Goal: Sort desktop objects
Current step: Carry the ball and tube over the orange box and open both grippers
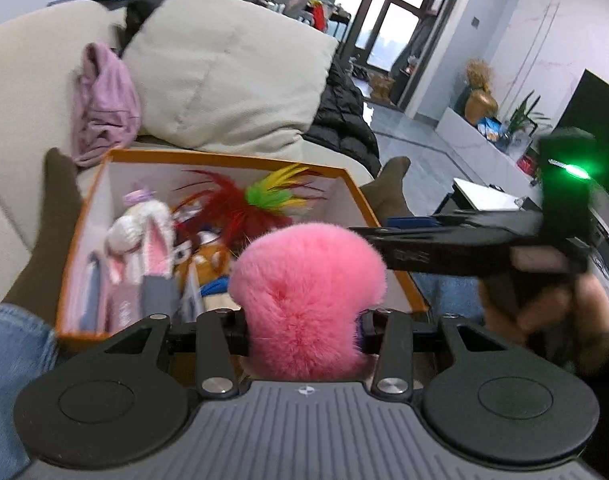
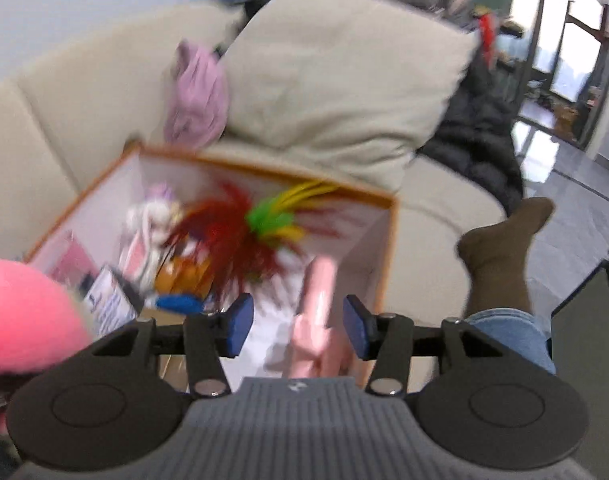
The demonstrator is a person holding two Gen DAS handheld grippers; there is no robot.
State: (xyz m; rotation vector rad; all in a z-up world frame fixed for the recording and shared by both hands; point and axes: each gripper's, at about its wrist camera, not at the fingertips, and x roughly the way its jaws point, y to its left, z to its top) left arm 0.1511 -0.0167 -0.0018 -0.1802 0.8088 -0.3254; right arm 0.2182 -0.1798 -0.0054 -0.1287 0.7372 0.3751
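Left gripper (image 1: 304, 330) pinching pink pompom (image 1: 308, 280), held over near edge of orange box (image 1: 232, 158) on the sofa (image 1: 20, 92). Right gripper (image 2: 298, 330) jaws spread, pads clear of blurred pink item (image 2: 316, 316) lying between them inside box.

- The right gripper (image 2: 298, 326) hung over the near right corner of an orange-rimmed cardboard box with white inner walls (image 2: 389, 240), its blue-padded jaws standing apart.
- A blurred, pale pink elongated object (image 2: 314, 320) lay between the pads, touching neither.
- Inside the box sat a red, green and yellow feather toy (image 2: 240, 236) and a white plush rabbit (image 2: 150, 220).
- A fluffy pink pompom (image 2: 24, 312) showed at the box's near left.
- Behind the box stood a beige sofa cushion (image 2: 336, 76).
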